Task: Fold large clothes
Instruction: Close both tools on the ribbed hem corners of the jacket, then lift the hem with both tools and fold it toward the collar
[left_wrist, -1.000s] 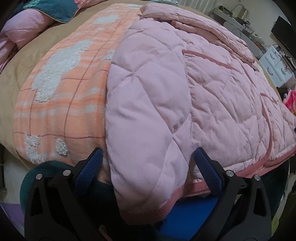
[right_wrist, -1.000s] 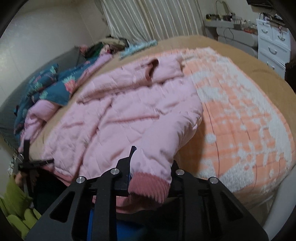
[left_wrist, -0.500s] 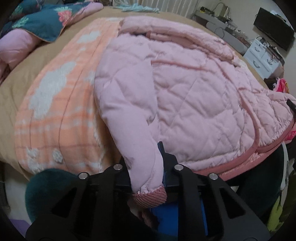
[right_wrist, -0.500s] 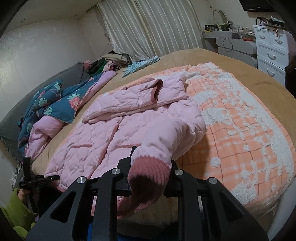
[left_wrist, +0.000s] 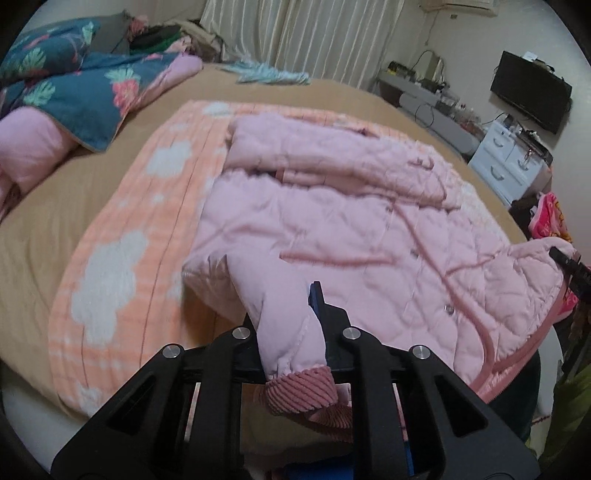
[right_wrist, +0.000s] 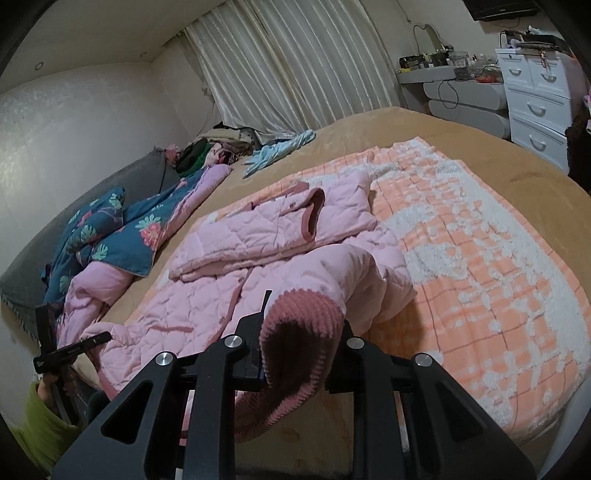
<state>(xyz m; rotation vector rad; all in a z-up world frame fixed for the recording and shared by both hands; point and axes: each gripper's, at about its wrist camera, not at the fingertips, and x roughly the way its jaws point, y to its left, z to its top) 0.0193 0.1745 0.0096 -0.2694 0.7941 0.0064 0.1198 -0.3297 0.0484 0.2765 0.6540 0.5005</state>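
The pink quilted padded jacket lies front-up on the orange-and-white checked fleece blanket, which sits on the tan-covered bed. Its body is spread flat w/ the collar end toward 12 o'clock in the left-wrist view — prob. laid out that way so the sleeves can be brought across the chest first.

Left tool is clamped shut on one sleeve just above its ribbed darker-pink cuff; the cuff hangs out at 6 o'clock below the jaws. Right tool is likewise closed on the other sleeve at its ribbed cuff, cuff mouth facing the camera. Gripping at the cuffs makes sense: it's the firmest bit of a puffy sleeve & gives control of the whole length. Both sleeves arch up off the jacket body, so I judge this as the start of folding the sleeves inward — nothing is folded yet.

In the right-wrist view the left tool shows at 9 o'clock, by a hand in a green sleeve.

A teal floral quilt is heaped at 10 o'clock, well apart from the jacket.

Writing/brands: none readable — no label visible on the jacket, blanket or tools.
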